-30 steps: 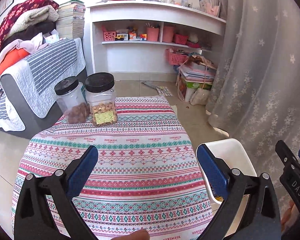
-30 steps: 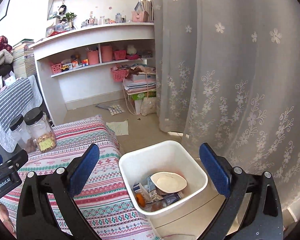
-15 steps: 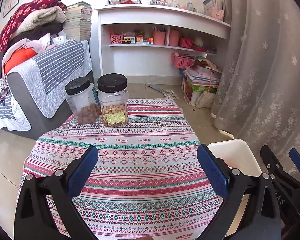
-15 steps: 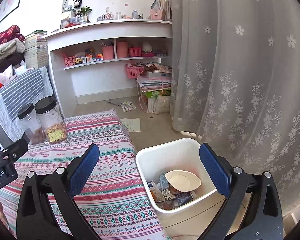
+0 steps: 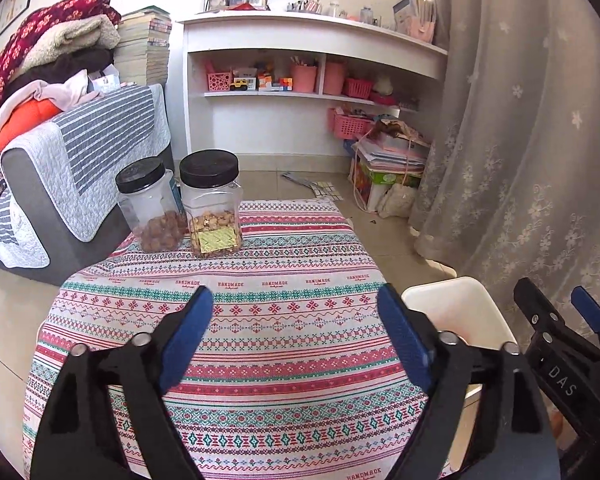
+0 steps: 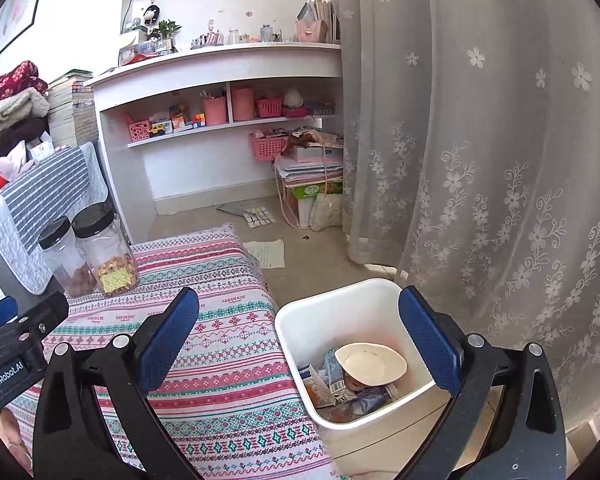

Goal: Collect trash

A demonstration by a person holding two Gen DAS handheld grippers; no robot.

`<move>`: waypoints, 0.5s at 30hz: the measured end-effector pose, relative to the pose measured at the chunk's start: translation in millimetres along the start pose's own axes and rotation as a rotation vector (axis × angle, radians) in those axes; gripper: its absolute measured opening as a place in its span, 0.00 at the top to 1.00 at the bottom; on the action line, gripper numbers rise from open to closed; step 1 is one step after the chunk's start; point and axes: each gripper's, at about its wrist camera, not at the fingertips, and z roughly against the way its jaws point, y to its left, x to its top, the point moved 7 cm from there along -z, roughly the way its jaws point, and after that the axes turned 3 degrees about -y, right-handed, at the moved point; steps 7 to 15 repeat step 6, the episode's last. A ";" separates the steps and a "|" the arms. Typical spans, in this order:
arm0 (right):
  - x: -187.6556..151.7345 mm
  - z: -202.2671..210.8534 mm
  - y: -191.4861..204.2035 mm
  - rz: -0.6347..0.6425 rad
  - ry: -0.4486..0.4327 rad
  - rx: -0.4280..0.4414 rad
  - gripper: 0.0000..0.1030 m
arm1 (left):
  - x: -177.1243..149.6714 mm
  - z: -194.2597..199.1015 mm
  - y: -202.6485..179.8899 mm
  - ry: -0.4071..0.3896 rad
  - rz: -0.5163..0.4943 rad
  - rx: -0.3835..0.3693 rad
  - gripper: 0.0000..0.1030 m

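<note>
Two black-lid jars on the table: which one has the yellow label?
The taller jar with pale nuts, on the right in the left wrist view, carries the yellow label. The shorter jar beside it holds darker brown pieces and shows no label.

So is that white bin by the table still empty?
No, the white bin already holds cartons, wrappers and a crumpled paper cup.

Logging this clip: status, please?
Left gripper and right gripper open, empty. Trash in white bin beside table. Two jars remain; nothing blocking.
</note>
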 end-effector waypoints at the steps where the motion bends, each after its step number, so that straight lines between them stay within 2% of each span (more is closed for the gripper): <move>1: 0.3 0.1 -0.2 -0.003 -0.001 0.001 0.07 | 0.1 -0.1 -0.8 0.003 -0.003 0.002 0.11; 3: 0.8 0.4 0.0 -0.005 -0.006 0.000 0.07 | -0.4 -0.5 -2.6 0.010 -0.007 0.002 0.07; 15: 0.6 0.7 0.8 -0.004 -0.009 -0.001 0.07 | -1.6 -1.3 -5.0 0.015 -0.013 0.007 0.07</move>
